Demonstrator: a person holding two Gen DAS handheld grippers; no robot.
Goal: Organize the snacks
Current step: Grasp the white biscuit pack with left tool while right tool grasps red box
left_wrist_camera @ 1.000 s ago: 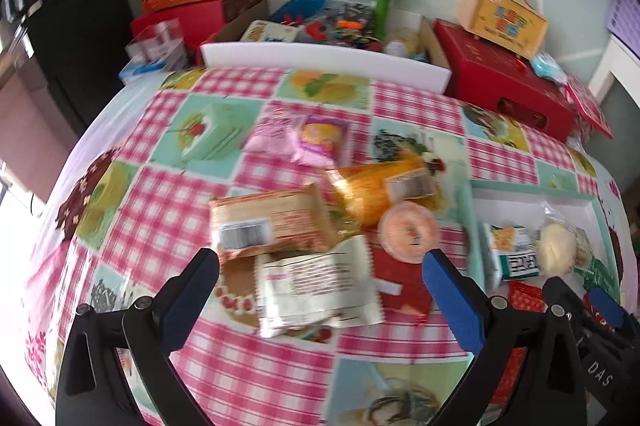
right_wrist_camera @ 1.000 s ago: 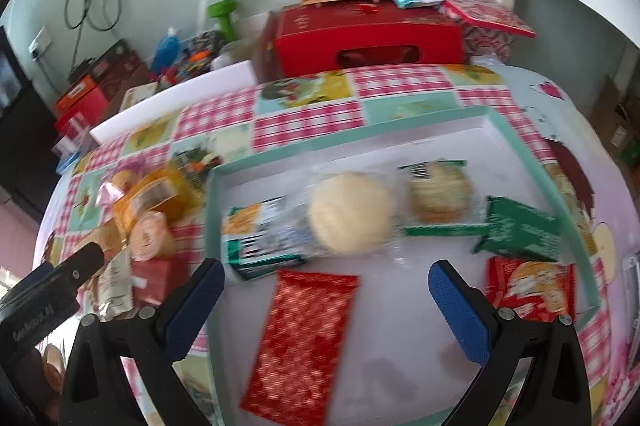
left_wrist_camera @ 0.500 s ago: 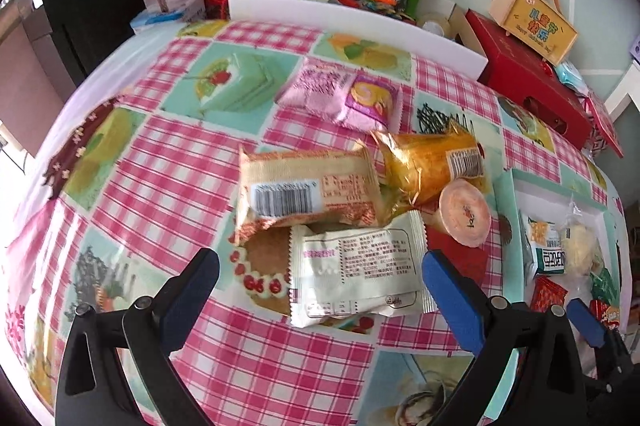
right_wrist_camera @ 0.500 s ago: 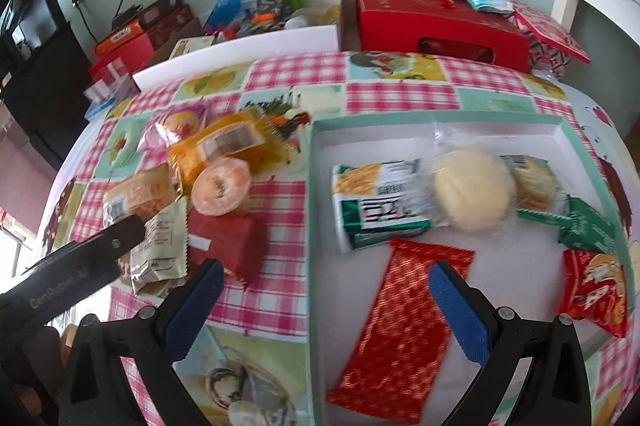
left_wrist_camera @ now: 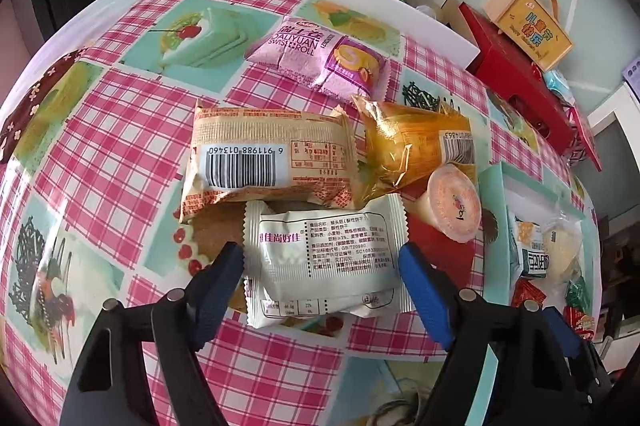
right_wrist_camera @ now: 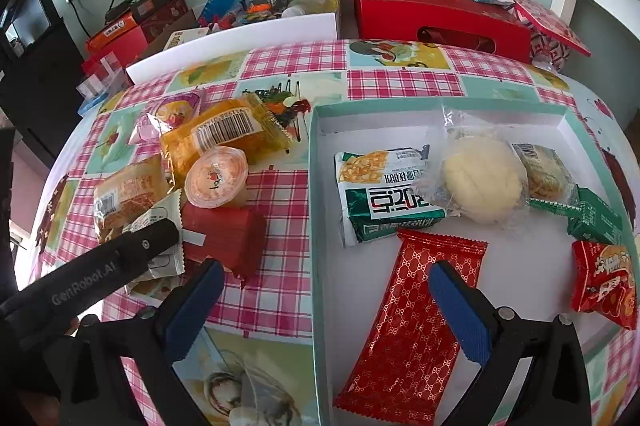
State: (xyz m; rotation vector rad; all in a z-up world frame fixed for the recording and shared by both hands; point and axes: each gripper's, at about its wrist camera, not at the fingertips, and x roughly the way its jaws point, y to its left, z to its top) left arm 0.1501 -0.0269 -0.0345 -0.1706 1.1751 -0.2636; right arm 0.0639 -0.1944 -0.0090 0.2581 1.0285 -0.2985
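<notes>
Snacks are partly sorted. Left gripper [left_wrist_camera: 320, 262] is closing its jaws around the white biscuit packet [left_wrist_camera: 324, 262], not pinching yet. Right gripper [right_wrist_camera: 324, 306] hangs wide apart, empty, over the tray's [right_wrist_camera: 314, 186] left wall. Six snacks lie inside the tray; five wait left of it.

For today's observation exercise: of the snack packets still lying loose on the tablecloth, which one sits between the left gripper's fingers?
The white packet with black printed text, nearest the camera. The left gripper straddles it, jaws closing; the tan barcode packet, orange packet and pink Swiss roll packet lie beyond.
</notes>
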